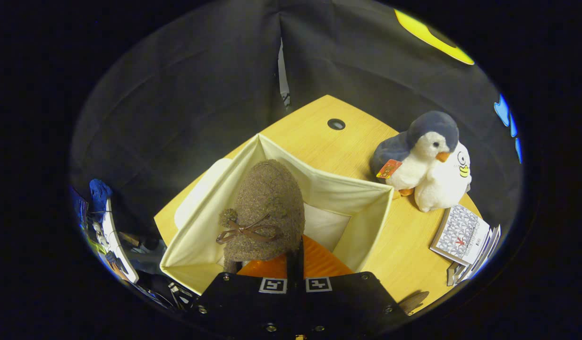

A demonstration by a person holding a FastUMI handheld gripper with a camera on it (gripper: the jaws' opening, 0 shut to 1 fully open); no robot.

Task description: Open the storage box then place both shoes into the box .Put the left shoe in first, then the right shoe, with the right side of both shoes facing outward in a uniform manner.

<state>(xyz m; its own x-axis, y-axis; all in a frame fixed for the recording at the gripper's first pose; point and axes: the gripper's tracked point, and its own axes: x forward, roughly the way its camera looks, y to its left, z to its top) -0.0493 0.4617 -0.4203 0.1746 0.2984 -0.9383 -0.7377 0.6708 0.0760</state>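
The gripper (295,264) has its jaws drawn close together, with only a thin dark slit between them, and they clamp the heel end of a brown fuzzy shoe (267,208). The shoe rises straight ahead of the jaws toward 12 o'clock, toe pointing away, a small brown bow and pompom on its side at about 10 o'clock from the jaws. It hangs over the open cream storage box (319,189), whose fabric walls spread out around it; whether the shoe touches the box floor cannot be told. The box's pale bottom shows at 1 o'clock from the jaws, just beside the shoe. The box stands on a wooden bench (314,137). At 2 o'clock, well apart from the shoe and just outside the box's right wall, sits a plush penguin (423,160), and near it, closer in, lies a stack of booklets (463,233).
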